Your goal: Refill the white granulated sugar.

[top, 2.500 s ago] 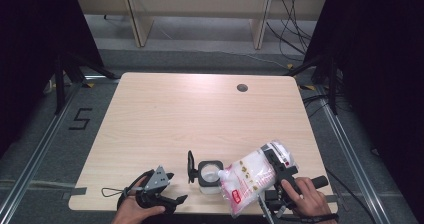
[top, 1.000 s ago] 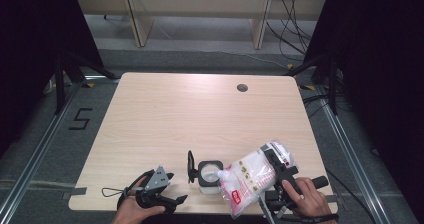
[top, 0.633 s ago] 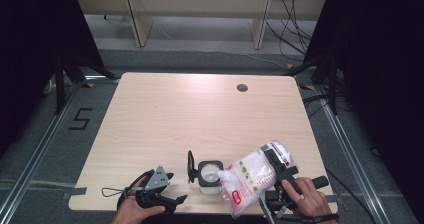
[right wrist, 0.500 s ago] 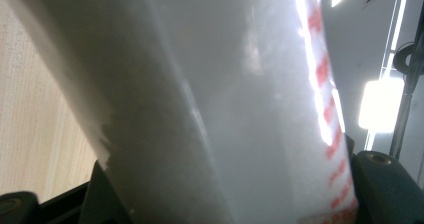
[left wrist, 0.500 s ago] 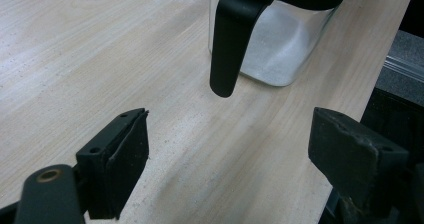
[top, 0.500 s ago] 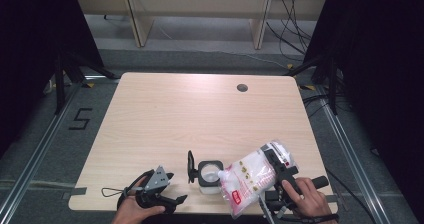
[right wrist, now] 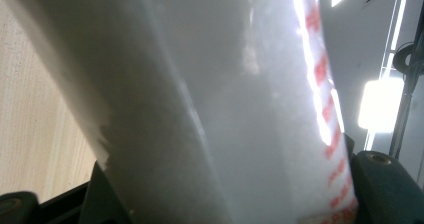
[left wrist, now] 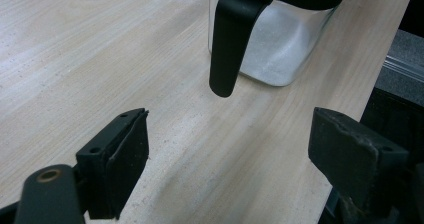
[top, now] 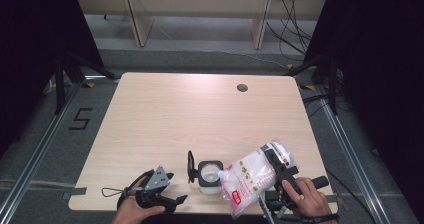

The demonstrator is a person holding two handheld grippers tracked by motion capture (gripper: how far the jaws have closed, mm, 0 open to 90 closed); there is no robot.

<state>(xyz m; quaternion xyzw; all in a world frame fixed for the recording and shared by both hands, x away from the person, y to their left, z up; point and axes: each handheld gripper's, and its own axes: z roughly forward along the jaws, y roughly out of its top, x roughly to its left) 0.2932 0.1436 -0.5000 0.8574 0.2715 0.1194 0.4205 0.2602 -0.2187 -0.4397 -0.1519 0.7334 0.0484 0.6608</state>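
The table [top: 200, 119] is pale beech-coloured wood with fine grain. On it, the jar [top: 209, 175] is clear glass with a black rim and black handle, white inside. Right of the jar, the bag [top: 247, 181] is translucent white with red printing and small gold specks.

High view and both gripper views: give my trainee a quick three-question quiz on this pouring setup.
1. True or false: the left tongs grip the jar's black handle.
2. What do the right tongs hold? A) a clear bag of white powder B) a spoon C) a lid
3. Where does the bag point its lower corner?

Key:
1. False: they stand open, short of the handle.
2. A.
3. At the open top of the jar, near the table's front edge.
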